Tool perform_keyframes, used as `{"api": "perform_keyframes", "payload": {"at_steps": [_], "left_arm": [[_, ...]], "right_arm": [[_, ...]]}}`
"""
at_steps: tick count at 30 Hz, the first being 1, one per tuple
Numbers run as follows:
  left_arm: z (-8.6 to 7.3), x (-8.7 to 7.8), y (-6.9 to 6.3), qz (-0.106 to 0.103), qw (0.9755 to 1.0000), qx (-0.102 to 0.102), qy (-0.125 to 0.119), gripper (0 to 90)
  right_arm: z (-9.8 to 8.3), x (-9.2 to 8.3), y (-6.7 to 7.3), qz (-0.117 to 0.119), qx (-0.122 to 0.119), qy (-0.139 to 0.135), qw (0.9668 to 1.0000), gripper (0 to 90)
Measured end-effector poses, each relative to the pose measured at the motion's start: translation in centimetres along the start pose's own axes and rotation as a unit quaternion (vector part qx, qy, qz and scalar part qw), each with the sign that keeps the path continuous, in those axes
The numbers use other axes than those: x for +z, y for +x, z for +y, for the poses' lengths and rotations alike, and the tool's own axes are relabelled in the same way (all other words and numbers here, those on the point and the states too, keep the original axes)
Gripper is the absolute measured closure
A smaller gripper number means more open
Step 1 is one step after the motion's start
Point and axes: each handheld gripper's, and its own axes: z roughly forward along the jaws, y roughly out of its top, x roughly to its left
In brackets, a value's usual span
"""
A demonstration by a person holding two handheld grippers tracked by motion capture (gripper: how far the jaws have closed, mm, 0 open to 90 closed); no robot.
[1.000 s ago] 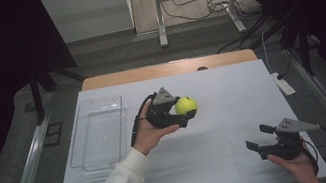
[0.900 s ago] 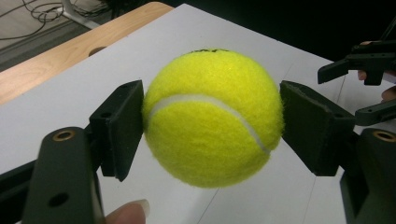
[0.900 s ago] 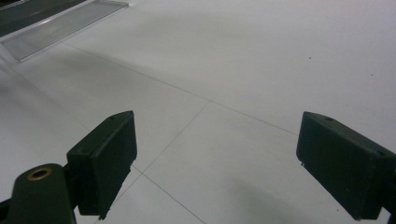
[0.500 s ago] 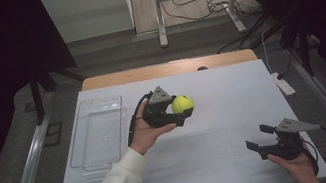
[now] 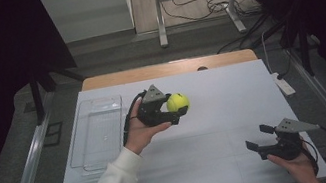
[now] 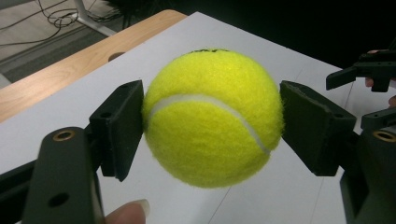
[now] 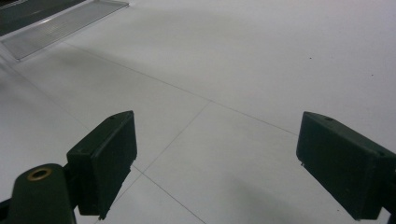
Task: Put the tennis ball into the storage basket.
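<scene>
Looking down from the high view, the left gripper point(image 5: 174, 111) holds a ball point(image 5: 177, 102) above the middle of the table point(image 5: 220, 137), its fingers closed on the ball from two sides. A clear tray point(image 5: 97, 133) lies at about nine o'clock from the ball, near the table's left edge, and looks empty. The right gripper point(image 5: 260, 137) sits low at about four o'clock from the ball, well apart from it, with its fingers spread and nothing between them.

In the left gripper view, the ball point(image 6: 212, 116) fills the gap between the two fingers point(image 6: 119, 126). The left pad presses against the felt; the right pad touches or stands just beside it, and I cannot tell which. The ball hangs clear of the table, so the pick-up looks done. The right gripper point(image 6: 362, 95) shows at about two o'clock, farther off.

In the right gripper view, the fingers point(image 7: 105, 156) stand wide apart over bare table, gripping nothing; the tray point(image 7: 60, 28) edge shows at about eleven o'clock.

As a judgement: the grasp and lift are finished. What is left is to carry the ball to its place, likely the tray, and let go; the right gripper has no part in it yet.
</scene>
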Motion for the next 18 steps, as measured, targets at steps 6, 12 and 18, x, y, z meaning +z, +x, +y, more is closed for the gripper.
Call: {"api": "perform_keyframes", "payload": {"at_steps": [6, 12, 18], "left_arm": [[0.0, -0.4, 0.2, 0.002, 1.0000, 0.001, -0.002, 26.3], [-0.1, -0.9, 0.6, 0.008, 0.9999, -0.004, -0.008, 26.2], [-0.1, -1.2, 0.8, 0.010, 0.9999, -0.006, -0.012, 26.2]], "right_arm": [[0.0, 0.0, 0.0, 0.001, 0.000, -0.001, 1.0000, 12.2], [0.0, 0.0, 0.0, 0.000, -0.001, -0.001, 1.0000, 12.1], [0.0, 0.0, 0.0, 0.000, 0.000, 0.000, 1.0000, 12.1]]}}
